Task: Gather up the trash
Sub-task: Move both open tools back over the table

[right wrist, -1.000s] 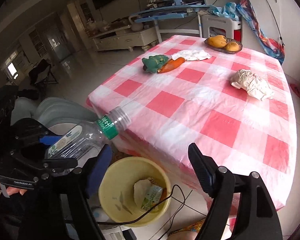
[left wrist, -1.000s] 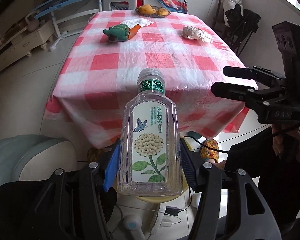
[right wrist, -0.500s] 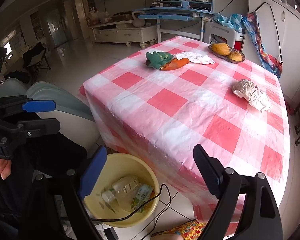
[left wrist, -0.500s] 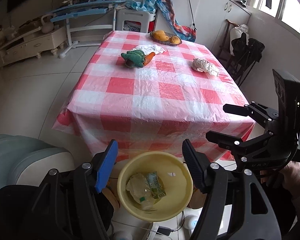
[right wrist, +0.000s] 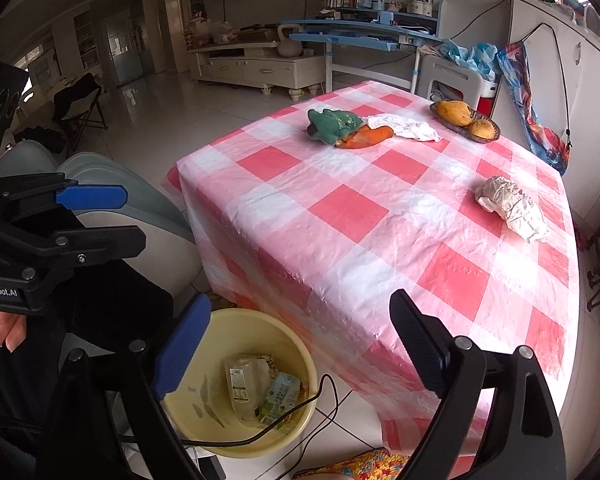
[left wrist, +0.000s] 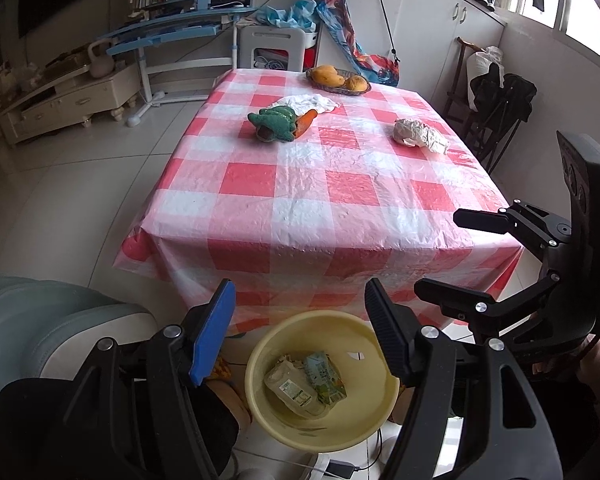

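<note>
On the floor at the table's near edge stands a yellow basin (left wrist: 256,364) (right wrist: 260,313). Inside it lie a clear plastic bottle (left wrist: 290,388) (right wrist: 242,384) and a small green carton (left wrist: 324,376) (right wrist: 282,394). My left gripper (left wrist: 298,292) hangs open above the basin with nothing between its fingers. My right gripper (right wrist: 300,300) is beside it, over the table's corner; its jaws are opening and hold nothing. A crumpled white paper wad (left wrist: 418,136) (right wrist: 512,208) rests on the checked tablecloth (left wrist: 308,200).
Farther back on the table are a green-and-orange plush toy (left wrist: 282,124), a white cloth (left wrist: 312,102) and a fruit basket (left wrist: 338,78). A grey padded chair (left wrist: 40,320) stands left of the basin. A black cable (right wrist: 300,408) crosses the basin's rim.
The bottle that my left gripper held a second ago has dropped into the yellow basin. Both grippers' jaws stand wider, and both views have tilted up a little.
</note>
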Tool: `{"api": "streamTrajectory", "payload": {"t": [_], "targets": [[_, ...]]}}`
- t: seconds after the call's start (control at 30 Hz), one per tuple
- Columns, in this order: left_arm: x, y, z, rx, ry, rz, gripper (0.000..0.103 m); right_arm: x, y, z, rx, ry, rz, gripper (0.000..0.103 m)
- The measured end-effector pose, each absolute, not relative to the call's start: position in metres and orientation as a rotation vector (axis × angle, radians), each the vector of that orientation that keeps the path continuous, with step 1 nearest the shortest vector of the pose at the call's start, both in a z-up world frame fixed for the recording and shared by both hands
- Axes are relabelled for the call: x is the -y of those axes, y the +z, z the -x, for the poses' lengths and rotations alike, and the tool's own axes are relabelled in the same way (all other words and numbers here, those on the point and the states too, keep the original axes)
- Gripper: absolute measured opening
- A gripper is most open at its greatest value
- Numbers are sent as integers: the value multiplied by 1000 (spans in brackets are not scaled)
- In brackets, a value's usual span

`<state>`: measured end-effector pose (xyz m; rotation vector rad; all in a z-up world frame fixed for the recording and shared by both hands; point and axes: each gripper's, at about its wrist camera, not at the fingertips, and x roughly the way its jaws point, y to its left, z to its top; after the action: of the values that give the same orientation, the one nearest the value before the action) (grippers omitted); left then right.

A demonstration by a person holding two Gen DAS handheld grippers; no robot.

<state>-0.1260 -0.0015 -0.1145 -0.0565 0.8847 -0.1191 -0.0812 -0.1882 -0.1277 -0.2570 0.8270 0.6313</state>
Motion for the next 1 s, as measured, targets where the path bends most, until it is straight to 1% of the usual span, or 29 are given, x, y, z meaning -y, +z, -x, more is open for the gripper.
{"api": "streamTrajectory", "payload": {"t": [0.27, 0.7, 0.8, 1.0], "targets": [[1, -113, 117, -884, -106, 61, 67, 183, -128, 81, -812, 633, 270, 88], [-18, -95, 72, -845, -51, 92, 71, 168, -134, 74, -802, 622, 301, 88], [-22, -93, 63, -838, -42, 98, 73, 166, -135, 72, -796, 616, 299, 88], [-31, -99, 48, -860, -25, 143, 74, 162, -134, 67, -788, 610, 295, 88]]}}
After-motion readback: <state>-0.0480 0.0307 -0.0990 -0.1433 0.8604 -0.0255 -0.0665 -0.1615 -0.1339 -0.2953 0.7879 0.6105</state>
